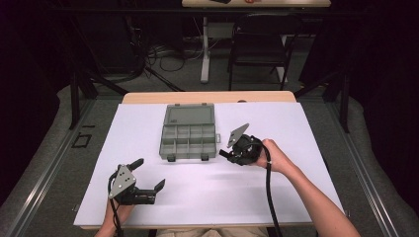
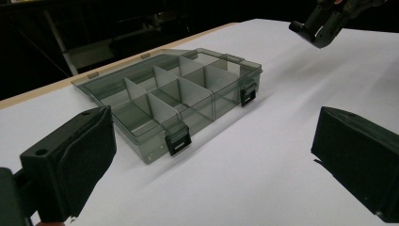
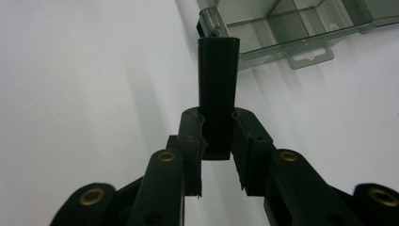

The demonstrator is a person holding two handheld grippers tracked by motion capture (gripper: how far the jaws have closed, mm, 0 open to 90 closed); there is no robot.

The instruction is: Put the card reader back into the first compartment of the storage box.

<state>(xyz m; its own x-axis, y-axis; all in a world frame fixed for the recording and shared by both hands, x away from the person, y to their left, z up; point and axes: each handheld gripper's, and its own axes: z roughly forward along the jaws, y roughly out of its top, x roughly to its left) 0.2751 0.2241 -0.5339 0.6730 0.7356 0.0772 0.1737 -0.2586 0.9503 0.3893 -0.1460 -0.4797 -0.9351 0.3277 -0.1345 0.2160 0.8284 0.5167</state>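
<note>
White table (image 1: pixel 276 197), clear grey compartment box (image 1: pixel 188 138)

The surface (image 1: pixel 276 192) is a white sheet laid over a pale wooden top, whose far edge (image 1: pixel 207 97) shows as a tan strip. Grey floor (image 1: pixel 49 163) runs along both sides, with metal rails (image 1: pixel 365 168) beside the surface. Behind it the room is dark — a black folding chair (image 1: pixel 259 44) stands on the right, and a white table leg (image 1: pixel 204 49) rises to a second wooden tabletop (image 1: pixel 257 3) at the top edge. Loose cables (image 1: pixel 165 57) lie tangled on the floor near that leg. Black stand legs (image 1: pixel 81 86) slant at the left — a black square outline (image 1: pixel 81 141) marks the floor there.
</note>
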